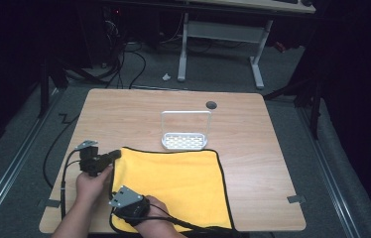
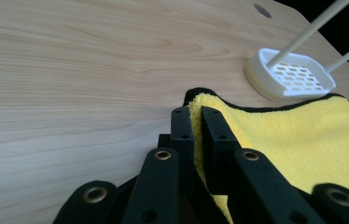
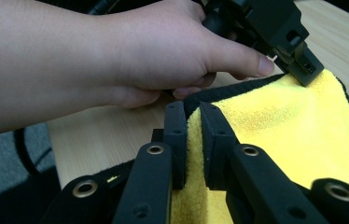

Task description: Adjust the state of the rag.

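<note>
A yellow cloth [image 1: 173,186] with a black hem lies flat on the surface [image 1: 253,134], its far edge just short of a white rack [image 1: 185,133], its near edge at the surface's near rim. The left hand-held gripper [image 1: 115,154] is clamped on the cloth's far-left corner, and the right hand-held gripper [image 1: 119,196] pinches the left edge closer to the person; in each gripper view the two black jaws stand close together with yellow fabric squeezed between them. Judging from both grips along one side, the step in hand looks like taking hold for a fold, and the next move probably calls for lifting that edge and carrying it across toward the cloth's right side, with both grips kept firm and level so the hem stays straight and the fabric does not drag the rack. The high view gives the whole layout: cloth, rack and a dark round hole [image 1: 211,104] beyond the rack. The left gripper view [image 2: 197,112] shows the corner bite itself and the rack's slotted base [image 2: 298,77] just past the cloth. The right gripper view [image 3: 193,114] shows the left hand [image 3: 154,51] resting at the cloth's edge.
</note>
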